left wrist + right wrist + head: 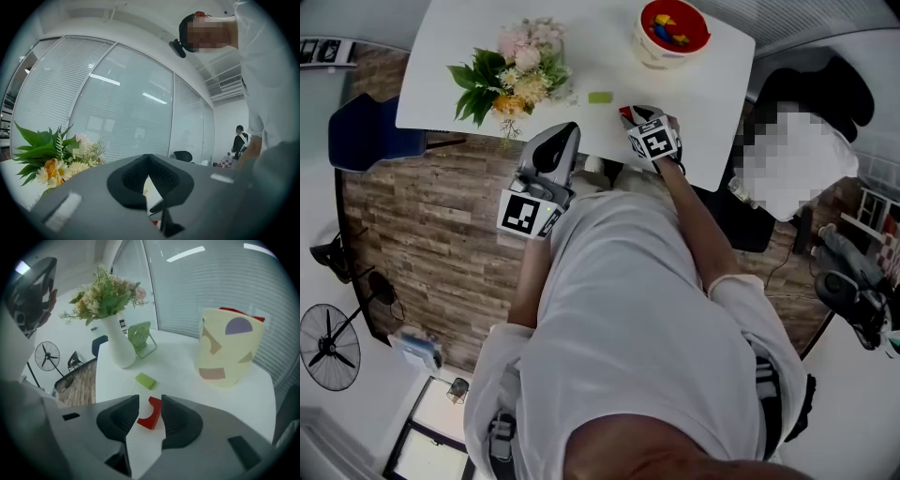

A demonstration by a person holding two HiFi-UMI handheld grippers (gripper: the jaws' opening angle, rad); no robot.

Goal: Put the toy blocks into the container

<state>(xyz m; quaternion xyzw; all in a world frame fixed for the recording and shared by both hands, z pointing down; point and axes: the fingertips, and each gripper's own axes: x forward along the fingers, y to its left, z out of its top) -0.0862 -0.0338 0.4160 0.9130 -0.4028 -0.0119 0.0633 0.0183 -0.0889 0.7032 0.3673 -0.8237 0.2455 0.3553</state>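
Block point(600, 97) — between flowers point(514, 75) and container point(649, 49)

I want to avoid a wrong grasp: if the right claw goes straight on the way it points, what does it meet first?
Probably the red arch block, which lies on the white table between the open jaws of the right claw; the tabletop comes just after.

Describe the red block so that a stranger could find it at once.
Start at the white table that bears the cream container. Near its edge closest to the person, the red block lies between the open fingers of the right gripper. Unlike the flat green block nearby, it is arch-shaped.
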